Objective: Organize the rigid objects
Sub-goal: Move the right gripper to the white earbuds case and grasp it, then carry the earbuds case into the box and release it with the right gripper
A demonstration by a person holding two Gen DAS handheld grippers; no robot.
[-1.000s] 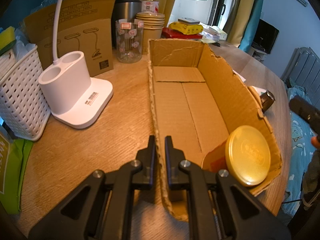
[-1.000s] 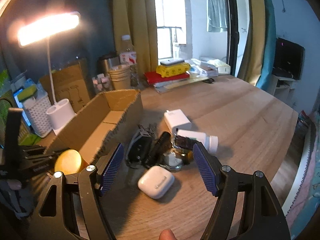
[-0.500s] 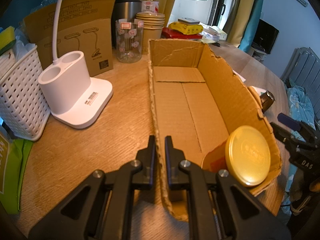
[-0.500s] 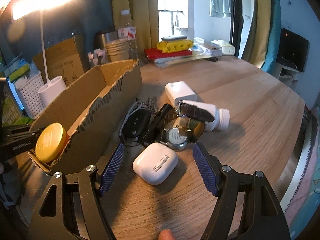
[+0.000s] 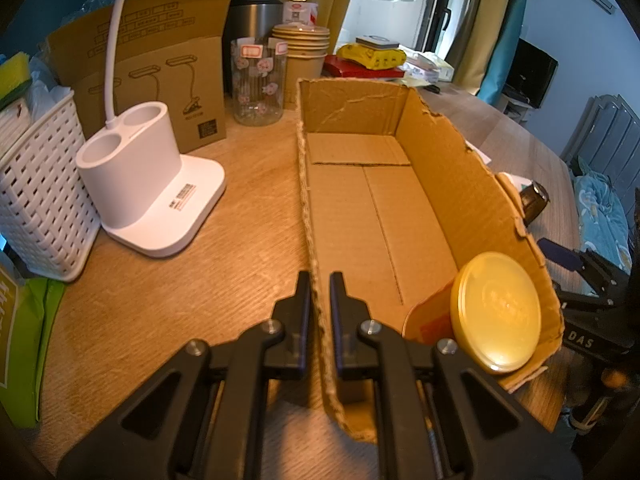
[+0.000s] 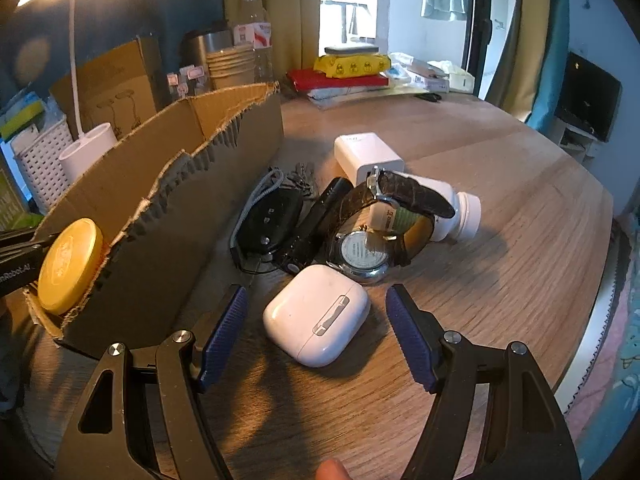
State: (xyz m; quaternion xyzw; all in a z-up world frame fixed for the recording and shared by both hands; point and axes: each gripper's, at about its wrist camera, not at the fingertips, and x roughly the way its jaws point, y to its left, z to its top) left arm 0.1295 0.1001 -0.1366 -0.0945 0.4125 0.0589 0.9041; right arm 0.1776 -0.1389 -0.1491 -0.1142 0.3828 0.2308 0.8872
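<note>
Earbud case [image 6: 316,314]: white, flat on the table [image 6: 500,208], long axis slanting away to the right, between the spread fingers of the right gripper [image 6: 316,328]. Just behind: watch [image 6: 362,256], key fob [image 6: 272,220], pill bottle [image 6: 440,212], charger [image 6: 368,156]. Left: cardboard box [image 5: 360,200] holding a yellow-lidded jar [image 5: 496,316]; left gripper [image 5: 320,304] pinches its near wall.

Yellow-lidded jar's [image 5: 496,316] body mostly hidden behind its lid, lamp's [image 6: 72,52] glaring head cut off by the frame
</note>
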